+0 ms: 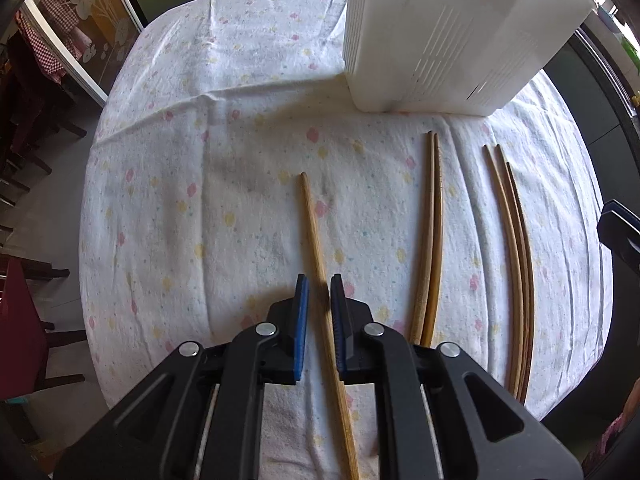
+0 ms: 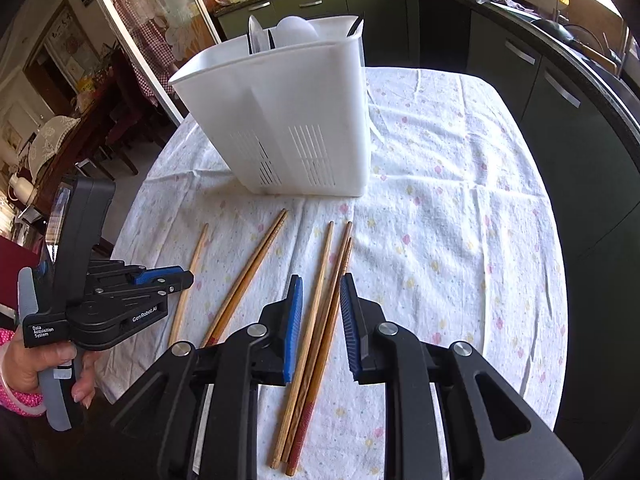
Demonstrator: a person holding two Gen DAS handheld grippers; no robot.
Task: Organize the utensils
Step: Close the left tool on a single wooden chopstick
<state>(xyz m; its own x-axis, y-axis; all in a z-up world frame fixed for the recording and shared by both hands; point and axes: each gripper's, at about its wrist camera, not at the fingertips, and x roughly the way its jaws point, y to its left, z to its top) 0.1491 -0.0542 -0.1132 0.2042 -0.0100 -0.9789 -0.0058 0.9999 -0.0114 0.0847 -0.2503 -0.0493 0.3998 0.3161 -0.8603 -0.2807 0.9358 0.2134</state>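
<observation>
While left gripper (image 1: pixel 319 292) straddles single chopstick (image 1: pixel 316 248), seemingly unclamped, right gripper (image 2: pixel 321 292) hovers parted over chopstick trio (image 2: pixel 320 320).

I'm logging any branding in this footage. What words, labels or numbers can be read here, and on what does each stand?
"GenRobot.AI": white print on the black side plate of the left gripper, seen from the right wrist view.
"Data Acquisition System": white print on the rear block of that same gripper.
The papers behind the glass door are too blurred to read.
The white utensil caddy, chopsticks and tablecloth bear no text.
</observation>
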